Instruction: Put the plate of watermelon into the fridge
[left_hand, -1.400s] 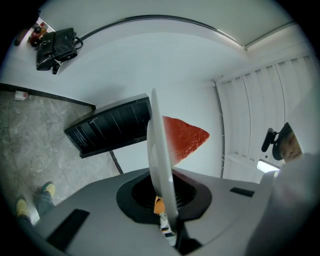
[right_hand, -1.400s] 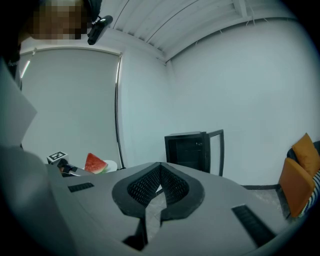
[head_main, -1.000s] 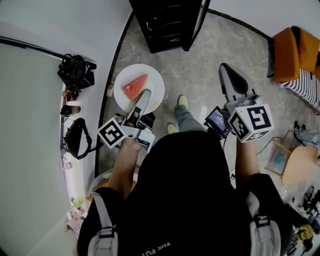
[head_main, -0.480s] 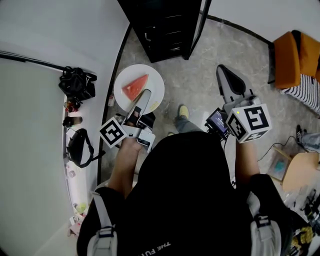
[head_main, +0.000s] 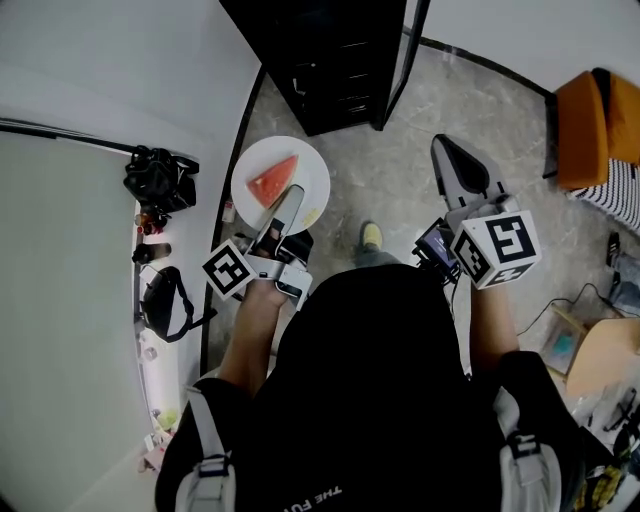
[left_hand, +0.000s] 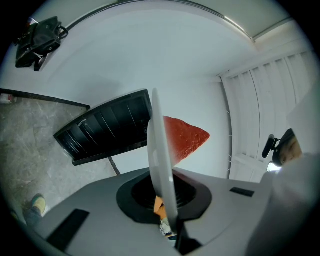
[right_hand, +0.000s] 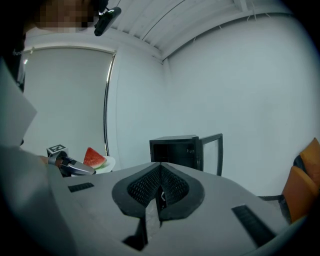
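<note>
A white plate (head_main: 310, 172) with a red watermelon wedge (head_main: 275, 180) is carried level above the floor, my left gripper (head_main: 290, 200) shut on its near rim. In the left gripper view the plate (left_hand: 159, 160) shows edge-on between the jaws, with the wedge (left_hand: 185, 137) to its right. The black fridge (head_main: 330, 60) stands ahead with its door (head_main: 405, 50) swung open, and it also shows in the right gripper view (right_hand: 180, 150). My right gripper (head_main: 455, 165) is shut and holds nothing, to the right of the plate and short of the fridge.
A white ledge along the left wall carries black bags (head_main: 160, 175) and small items. An orange chair (head_main: 590, 115) stands at the right. The person's shoe (head_main: 371, 235) is on the grey floor between the grippers. Cables and clutter lie at the lower right.
Both grippers and the plate have come closer to the fridge, which now fills more of the top of the head view. The person's feet have stepped forward.
</note>
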